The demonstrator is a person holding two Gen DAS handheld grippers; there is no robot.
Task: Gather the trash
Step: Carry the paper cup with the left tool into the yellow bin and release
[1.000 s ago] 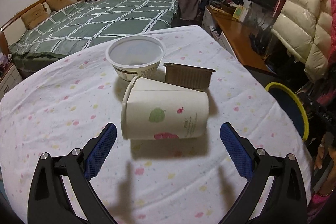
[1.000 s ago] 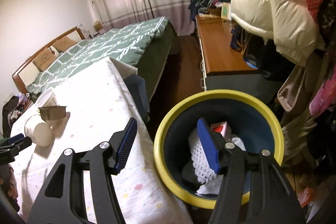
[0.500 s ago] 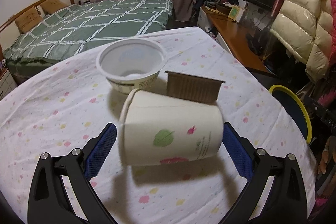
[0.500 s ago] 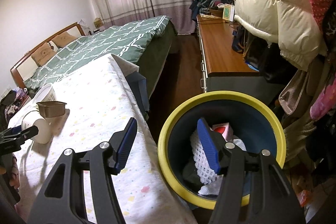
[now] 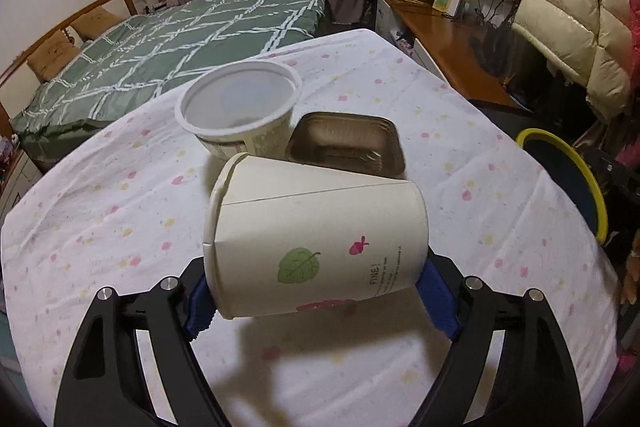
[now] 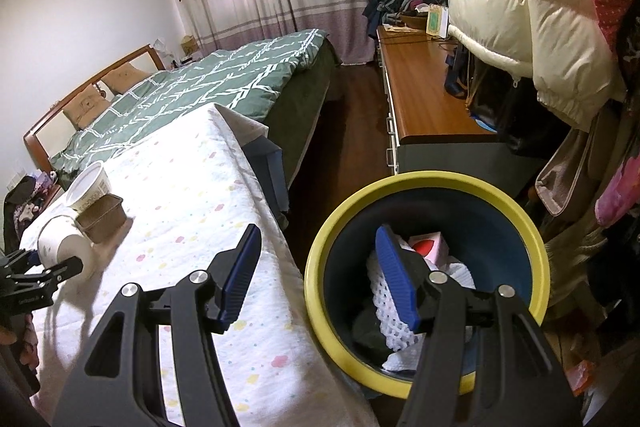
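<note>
A white paper cup (image 5: 316, 239) with a green leaf print lies on its side between the fingers of my left gripper (image 5: 316, 289), which is shut on it end to end, lifted above the table. It also shows in the right wrist view (image 6: 66, 249). Behind it stand a white plastic tub (image 5: 240, 107) and a brown plastic tray (image 5: 346, 143). My right gripper (image 6: 318, 277) is open and empty over the near rim of the yellow-rimmed blue bin (image 6: 424, 183), which holds white netting and a red-and-white packet.
The table has a white spotted cloth (image 5: 120, 211). The bin (image 5: 576, 179) stands off its right edge. A green bed (image 5: 180, 39), a wooden sideboard (image 6: 424, 87) and hanging coats (image 6: 520, 7) surround the table.
My left gripper moved forward around the paper cup, closed on it and raised it off the cloth. My right gripper stayed open over the bin.
</note>
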